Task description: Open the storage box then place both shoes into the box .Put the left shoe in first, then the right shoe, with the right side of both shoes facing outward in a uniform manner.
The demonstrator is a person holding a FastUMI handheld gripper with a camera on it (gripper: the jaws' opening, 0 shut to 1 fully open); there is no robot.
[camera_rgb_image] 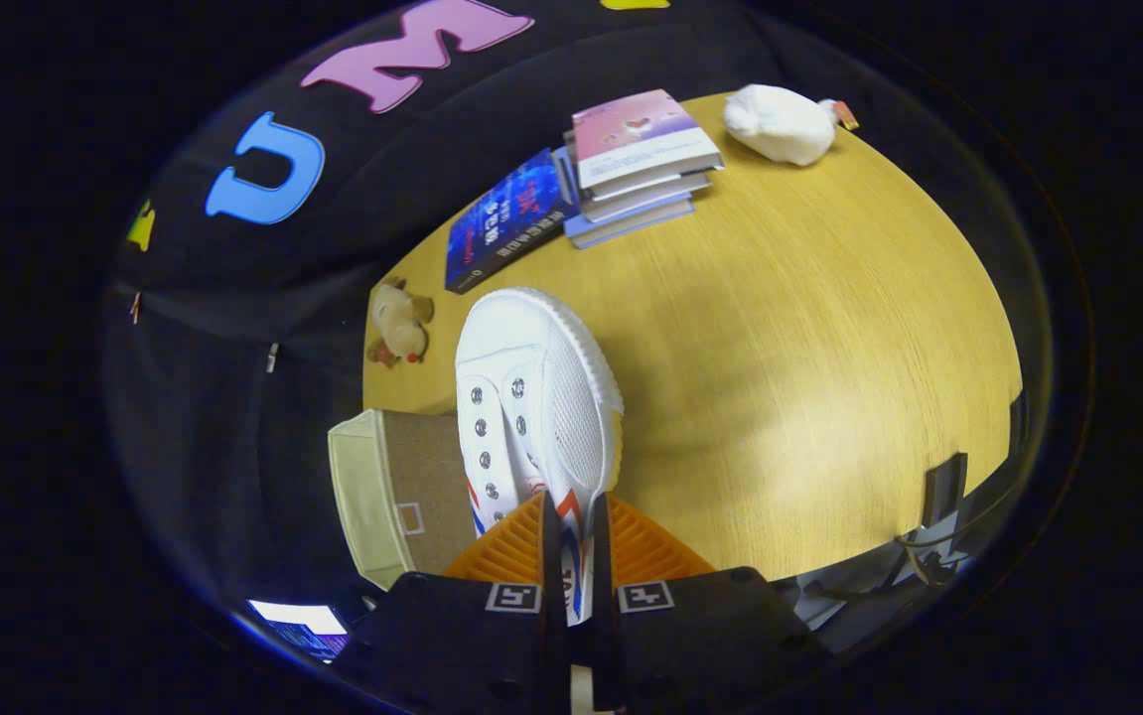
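- The gripper [571, 556] has its two fingers drawn close together, both pressing on the rear edge of a white shoe [531, 397], which hangs out ahead of them with its toe pointing away.
- The shoe is a white canvas sneaker with metal eyelets and red and blue stripes near the heel; its upper side faces toward the storage box.
- The storage box [397, 492], beige with a pale rim, sits just beside the shoe, on the side its eyelets face, and next to the fingers; whether its lid is open is hard to judge from this angle.
- The wooden table [809, 377] spreads out under and beyond the shoe.
- Beyond the shoe's toe lies a blue book [501, 223], flat on the table.
- Touching that book, farther from the shoe, is a stack of books [641, 164] with a pink cover on top.
- Past the stack, well apart from the shoe, rests a white plush toy [780, 124].
- A small tan plush toy [399, 323] sits at the table's edge, near the shoe's toe and beyond the storage box.
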